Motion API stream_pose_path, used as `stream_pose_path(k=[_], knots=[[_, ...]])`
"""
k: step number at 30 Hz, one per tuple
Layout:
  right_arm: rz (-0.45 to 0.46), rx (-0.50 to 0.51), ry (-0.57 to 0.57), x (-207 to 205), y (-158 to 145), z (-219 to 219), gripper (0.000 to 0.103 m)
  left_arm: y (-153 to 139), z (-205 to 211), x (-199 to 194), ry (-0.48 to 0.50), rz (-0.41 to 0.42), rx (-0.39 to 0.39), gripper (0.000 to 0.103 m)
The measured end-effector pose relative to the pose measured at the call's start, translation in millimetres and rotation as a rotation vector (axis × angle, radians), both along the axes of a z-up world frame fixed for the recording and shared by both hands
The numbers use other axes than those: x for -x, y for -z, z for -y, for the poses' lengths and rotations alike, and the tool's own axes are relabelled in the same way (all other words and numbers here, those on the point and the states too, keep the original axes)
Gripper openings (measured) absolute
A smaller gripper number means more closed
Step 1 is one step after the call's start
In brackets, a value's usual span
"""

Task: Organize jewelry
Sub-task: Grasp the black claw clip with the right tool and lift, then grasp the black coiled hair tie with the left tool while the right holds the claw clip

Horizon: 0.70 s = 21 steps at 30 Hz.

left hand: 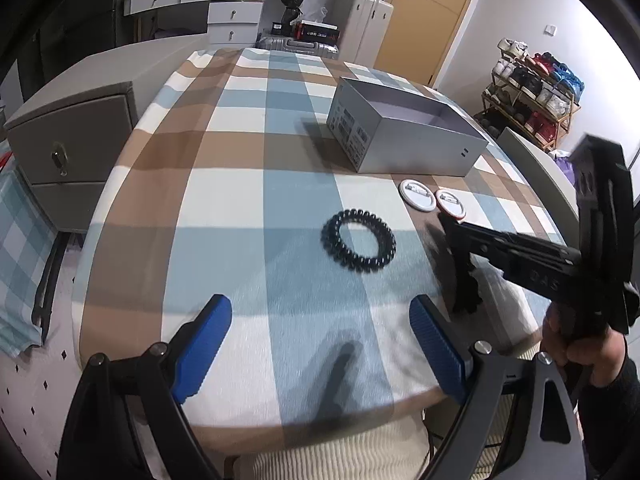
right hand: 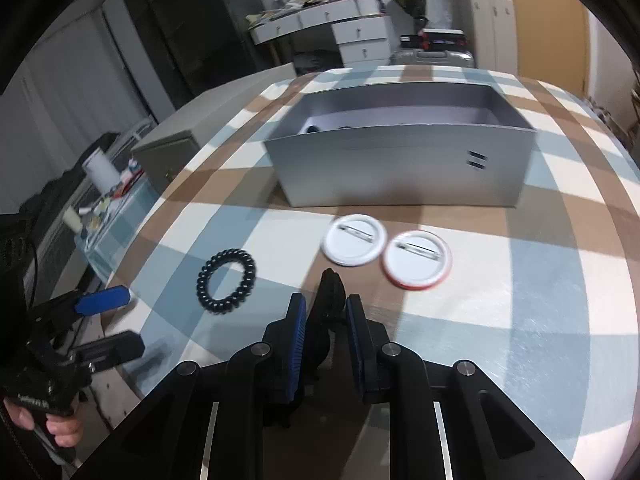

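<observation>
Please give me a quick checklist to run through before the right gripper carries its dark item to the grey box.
1. Right gripper shut on the dark item: ok.
2. What the item is: cannot tell.
3. Grey box open on top: ok.
4. Badges lie flat, below the path: ok.
5. Left gripper open, off to the side: ok.
6. Black spiral hair tie apart from both grippers: ok.

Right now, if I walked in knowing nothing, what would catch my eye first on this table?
Probably the open grey box at the back of the checked tablecloth, with two round pin badges lying face down just in front of it. To their left lies a black coiled hair tie. The right tongs are shut on a dark item, while the left tongs are open and hold nothing.
</observation>
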State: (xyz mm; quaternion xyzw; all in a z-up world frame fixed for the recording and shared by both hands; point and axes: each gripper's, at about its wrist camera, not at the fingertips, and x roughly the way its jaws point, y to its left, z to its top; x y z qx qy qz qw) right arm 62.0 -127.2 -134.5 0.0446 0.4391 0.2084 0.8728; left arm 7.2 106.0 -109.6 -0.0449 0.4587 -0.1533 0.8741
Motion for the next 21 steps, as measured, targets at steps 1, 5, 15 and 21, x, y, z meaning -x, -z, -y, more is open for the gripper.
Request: stream_pose_path(k=[1, 5, 15, 21], knots=[[0.001, -0.007, 0.009, 1, 0, 5, 0.019, 0, 2, -5, 0.005, -0.011, 0.001, 0.088], [0.012, -0.032, 0.05, 4, -4, 27, 0.019, -2, 15, -18, 0.037, -0.023, -0.021, 0.088], [0.052, -0.05, 0.116, 22, -17, 69, 0.019, 7, 48, -46, 0.1, -0.045, -0.156, 0.088], [0.049, -0.087, 0.134, 28, -20, 84, 0.019, 11, 49, -49, 0.052, -0.058, -0.218, 0.085]])
